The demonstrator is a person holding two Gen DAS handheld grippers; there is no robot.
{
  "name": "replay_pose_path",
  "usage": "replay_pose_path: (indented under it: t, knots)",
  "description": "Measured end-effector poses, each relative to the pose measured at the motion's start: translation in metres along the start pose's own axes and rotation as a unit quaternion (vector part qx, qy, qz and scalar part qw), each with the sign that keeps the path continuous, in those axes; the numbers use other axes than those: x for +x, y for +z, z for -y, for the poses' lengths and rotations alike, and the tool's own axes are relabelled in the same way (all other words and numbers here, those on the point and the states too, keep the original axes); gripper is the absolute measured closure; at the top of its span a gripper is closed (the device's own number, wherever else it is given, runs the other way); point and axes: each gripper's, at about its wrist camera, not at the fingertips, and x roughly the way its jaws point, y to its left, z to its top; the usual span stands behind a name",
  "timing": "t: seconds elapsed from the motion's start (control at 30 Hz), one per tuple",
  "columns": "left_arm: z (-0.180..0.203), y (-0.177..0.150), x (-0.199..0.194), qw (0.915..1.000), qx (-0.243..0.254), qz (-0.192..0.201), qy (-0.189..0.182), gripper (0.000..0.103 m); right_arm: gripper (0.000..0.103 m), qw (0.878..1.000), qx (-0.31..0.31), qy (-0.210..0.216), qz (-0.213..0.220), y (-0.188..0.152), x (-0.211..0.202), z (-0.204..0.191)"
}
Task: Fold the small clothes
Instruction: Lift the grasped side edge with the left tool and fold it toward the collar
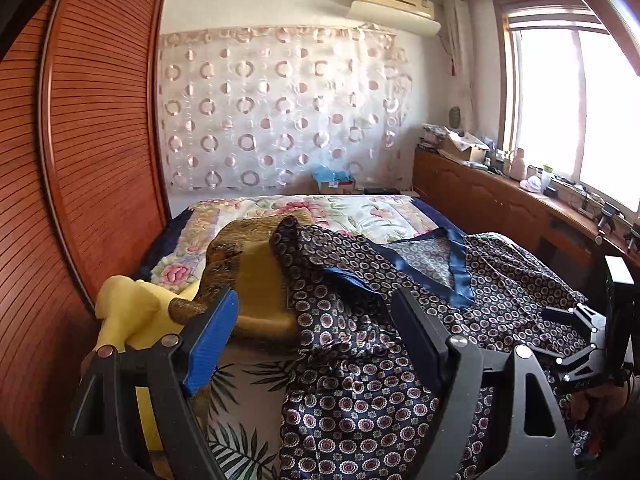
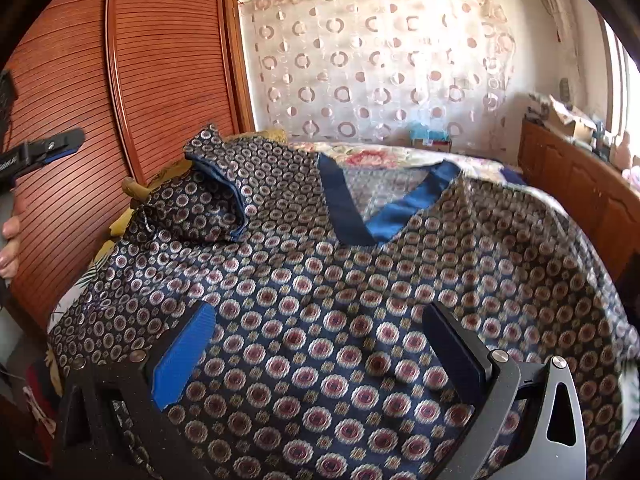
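The patterned top (image 2: 340,320), dark blue with little rings and flower dots and a plain blue satin V-neck band (image 2: 344,208), lies spread across the bed (image 1: 320,208), filling the lower and middle part of the right wrist view. One sleeve (image 2: 216,196) is folded over onto the body of the garment at the upper left of that view, its blue cuff edge showing. In the left wrist view the same top sits in the centre and right of the frame, rumpled, with the neckline toward the upper right.

The left gripper (image 1: 316,344) has its jaws spread wide, with nothing pinched between them; the cloth only lies beneath and beyond the blue pad (image 1: 208,344). It also appears at the far left edge of the right wrist view, with fingers of the person's hand (image 2: 10,240) wrapped round its handle. The right gripper (image 2: 324,360) is released too, jaws apart, poised over the lower front of the top with fabric showing between the pads but not clamped.

A mustard-coloured cloth (image 1: 260,280) lies beside the top in the left wrist view, and a yellow garment (image 1: 128,312) sits at the lower left. A louvred wooden wardrobe (image 1: 100,140) fills the left side, a circle-patterned curtain (image 1: 280,108) hangs on the far wall, and a window (image 1: 568,100) brightens the upper right.
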Motion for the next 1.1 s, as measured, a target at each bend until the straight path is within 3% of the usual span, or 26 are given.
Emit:
replay_pose_path:
  t: [0.27, 0.4, 0.6, 0.77, 0.97, 1.1]
  knots:
    - [-0.007, -0.014, -0.005, 0.9997, -0.021, -0.001, 0.01, 0.024, 0.0, 0.996, -0.063, -0.004, 0.063, 0.05, 0.002, -0.019]
    - [-0.008, -0.017, -0.007, 0.9995, -0.028, 0.006, 0.015, 0.024, 0.0, 0.992, -0.096, 0.011, 0.078, 0.082, 0.024, -0.036]
    - [-0.01, -0.022, -0.004, 0.9993, -0.034, 0.007, 0.016, 0.024, 0.004, 0.989, -0.117, 0.082, 0.03, 0.124, 0.089, -0.068]
    - [-0.015, -0.028, -0.002, 0.9991, -0.04, 0.005, 0.012, 0.024, 0.01, 0.986, -0.133, 0.095, -0.023, 0.146, 0.152, -0.094]
    - [-0.02, -0.033, 0.002, 0.999, -0.041, 0.001, 0.015, 0.024, 0.01, 0.983, -0.154, 0.074, -0.074, 0.167, 0.213, -0.106]
    - [-0.018, -0.038, 0.005, 0.999, -0.043, -0.005, 0.009, 0.024, 0.014, 0.987, -0.14, 0.029, -0.074, 0.187, 0.232, -0.094]
